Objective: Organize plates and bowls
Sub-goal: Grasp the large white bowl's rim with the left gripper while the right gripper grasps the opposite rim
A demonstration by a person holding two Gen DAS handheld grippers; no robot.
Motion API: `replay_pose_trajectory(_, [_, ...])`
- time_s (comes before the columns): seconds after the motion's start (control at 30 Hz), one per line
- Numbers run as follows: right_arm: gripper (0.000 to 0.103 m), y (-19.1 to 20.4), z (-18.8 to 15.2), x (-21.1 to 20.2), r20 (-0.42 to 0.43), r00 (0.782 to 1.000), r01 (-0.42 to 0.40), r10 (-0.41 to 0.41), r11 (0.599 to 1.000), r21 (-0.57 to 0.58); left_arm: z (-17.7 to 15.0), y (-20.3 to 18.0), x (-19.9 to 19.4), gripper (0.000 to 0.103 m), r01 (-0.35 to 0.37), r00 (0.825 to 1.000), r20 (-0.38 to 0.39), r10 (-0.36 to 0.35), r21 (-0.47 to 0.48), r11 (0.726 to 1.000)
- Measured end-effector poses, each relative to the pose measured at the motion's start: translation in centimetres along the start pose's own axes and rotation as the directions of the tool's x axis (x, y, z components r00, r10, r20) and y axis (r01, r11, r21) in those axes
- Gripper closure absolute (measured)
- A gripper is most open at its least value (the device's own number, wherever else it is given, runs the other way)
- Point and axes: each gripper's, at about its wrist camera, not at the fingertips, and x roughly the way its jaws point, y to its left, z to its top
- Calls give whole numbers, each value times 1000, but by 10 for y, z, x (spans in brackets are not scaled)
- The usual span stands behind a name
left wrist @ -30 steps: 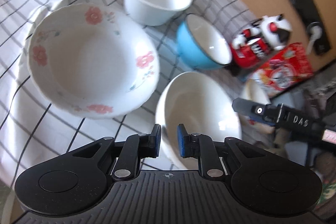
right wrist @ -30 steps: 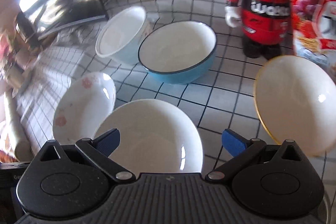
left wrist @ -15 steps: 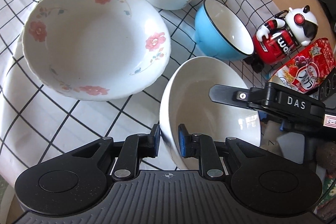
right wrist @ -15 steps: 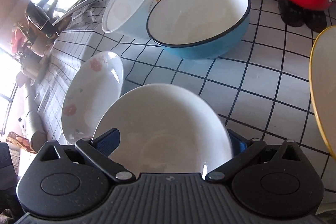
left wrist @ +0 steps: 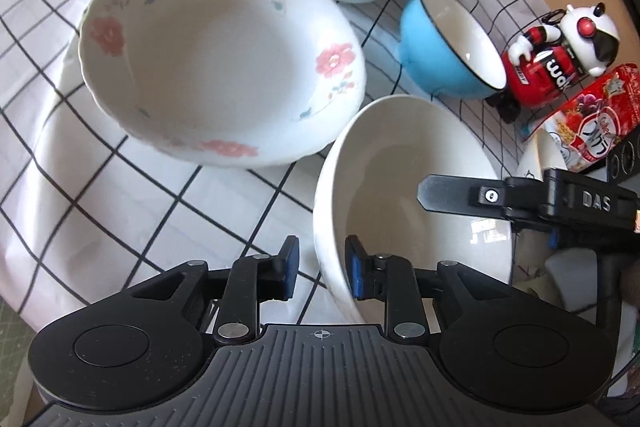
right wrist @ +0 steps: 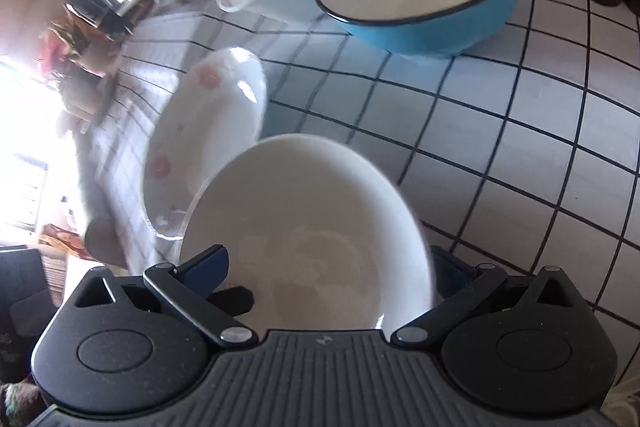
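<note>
Plain white ceramic bowl [left wrist: 412,195], lower centre, empty; left gripper [left wrist: 322,269] fingers apart, straddling its rim. Right gripper [right wrist: 326,267] fingers wide apart, flanking it. Versus 0.5 s ago, left fingers have opened.

Ahead-left of the left claw [left wrist: 318,269], the floral plate [left wrist: 220,55] blocks passage; bare checked table [left wrist: 132,203] lies just before it. The plain white bowl [left wrist: 412,203] fills the right.

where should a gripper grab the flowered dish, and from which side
Take the flowered dish by its thin scalloped rim, one finger inside and one under the lip. It sits upright on the checked cloth, too wide to span. Come from its near edge facing the left gripper; the plain white bowl crowds the right.
</note>
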Motion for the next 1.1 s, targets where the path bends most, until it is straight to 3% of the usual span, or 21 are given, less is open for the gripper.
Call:
replay_pose_trajectory(0.3, [0, 10, 5, 9, -103, 993, 52, -65, 991, -123, 2, -5, 6, 81, -16, 1000, 6, 16, 15, 1000])
replay_pose_trajectory(0.53, [0, 5, 7, 6, -100, 994, 38, -46, 996, -81, 0, -8, 9, 82, -16, 1000, 21, 15, 34, 999])
replay_pose_trajectory(0.8, [0, 16, 15, 15, -153, 982, 96, -112, 990, -104, 0, -12, 10, 82, -34, 999, 23, 33, 43, 998])
replay_pose_trajectory(1.1, [0, 1, 21, 9, -165, 986, 35, -39, 999, -26, 3, -11, 11, 82, -32, 999, 12, 31, 30, 999])
